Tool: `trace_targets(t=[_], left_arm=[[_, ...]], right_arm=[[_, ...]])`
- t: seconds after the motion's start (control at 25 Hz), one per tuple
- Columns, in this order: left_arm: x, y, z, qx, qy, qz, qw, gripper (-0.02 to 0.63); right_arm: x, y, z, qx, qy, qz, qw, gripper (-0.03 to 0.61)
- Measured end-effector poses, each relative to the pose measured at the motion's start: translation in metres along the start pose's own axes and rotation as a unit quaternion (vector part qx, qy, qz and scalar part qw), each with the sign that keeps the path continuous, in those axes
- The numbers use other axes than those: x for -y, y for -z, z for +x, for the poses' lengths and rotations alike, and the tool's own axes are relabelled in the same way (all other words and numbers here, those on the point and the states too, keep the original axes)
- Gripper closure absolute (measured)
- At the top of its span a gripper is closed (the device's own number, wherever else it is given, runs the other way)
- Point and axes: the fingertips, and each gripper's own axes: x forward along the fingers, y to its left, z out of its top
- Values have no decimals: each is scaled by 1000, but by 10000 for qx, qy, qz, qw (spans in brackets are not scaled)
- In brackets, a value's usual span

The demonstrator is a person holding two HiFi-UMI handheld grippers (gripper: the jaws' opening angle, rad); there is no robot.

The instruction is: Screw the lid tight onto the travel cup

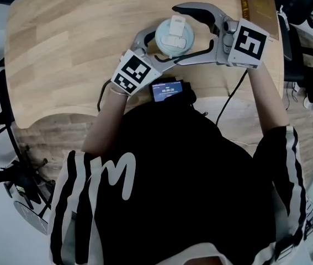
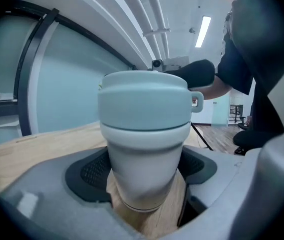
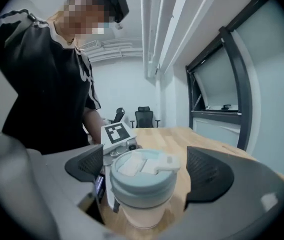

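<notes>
While the travel cup [image 1: 174,37] stands upright on the pale wooden worktop [image 1: 62,48], at the upper centre of the head view, the left gripper [image 1: 156,48] reaches in from the lower left. Its fingers [image 2: 94,171] pinch the cup's body just below the lid [image 3: 144,171]. The right gripper [image 1: 178,35] comes in from the right at lid height, its fingers [image 3: 209,176] spread wide with a gap on either side. The lid sits on the cup.
</notes>
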Motion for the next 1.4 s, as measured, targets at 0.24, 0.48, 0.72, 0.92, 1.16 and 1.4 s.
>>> trace_targets(t=[0.24, 0.48, 0.72, 0.92, 1.16, 1.4], left_arm=[[1, -1, -1, 2, 76, 21, 10000, 197], [2, 0, 0, 4, 111, 35, 9999, 198], [2, -1, 0, 3, 173, 59, 9998, 196], [2, -1, 0, -20, 196, 87, 9998, 198], [3, -1, -1, 2, 183, 88, 9998, 198], [3, -1, -1, 6, 150, 102, 9998, 196]], right_arm=[[-5, 6, 12, -130, -578, -207, 9980, 80], [-5, 3, 19, -131, -638, -220, 9976, 84], [-4, 2, 20, -61, -422, -216, 9989, 106], [-3, 0, 19, 64, -162, -221, 9996, 106], [1, -4, 17, 439, 438, -76, 9980, 109], [8, -2, 14, 681, 954, -28, 9931, 123]])
